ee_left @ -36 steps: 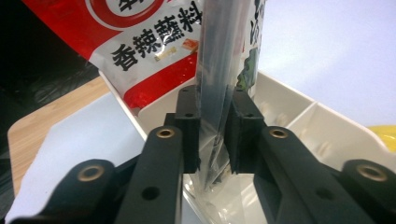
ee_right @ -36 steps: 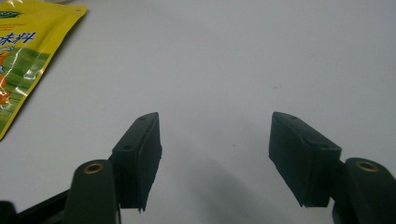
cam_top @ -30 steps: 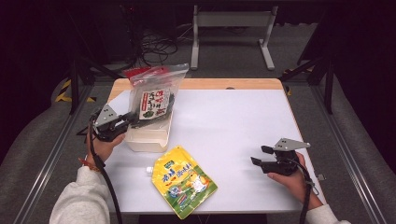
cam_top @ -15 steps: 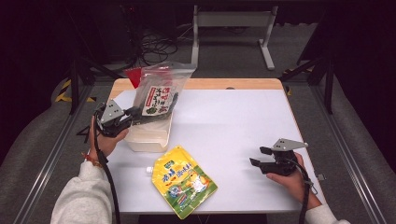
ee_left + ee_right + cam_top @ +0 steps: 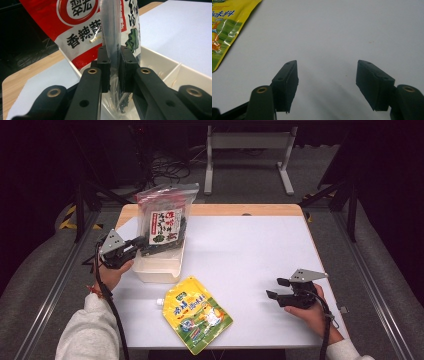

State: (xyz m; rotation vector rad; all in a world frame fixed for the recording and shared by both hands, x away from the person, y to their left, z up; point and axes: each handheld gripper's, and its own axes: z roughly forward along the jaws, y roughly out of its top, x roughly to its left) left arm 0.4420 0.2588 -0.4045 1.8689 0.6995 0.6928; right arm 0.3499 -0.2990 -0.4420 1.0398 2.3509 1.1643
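Your left gripper [image 5: 114, 67] clamps the clear bag [image 5: 165, 222], hiding the tray [image 5: 157, 267] behind; your right gripper [image 5: 327, 85] gapes wide, empty.

Left gripper [image 5: 134, 246] is up at the left side with its jaws clamped tight together, forearm in a grey sleeve coming in from below. Right gripper [image 5: 278, 288] sits low on the right, jaws spread wide apart.
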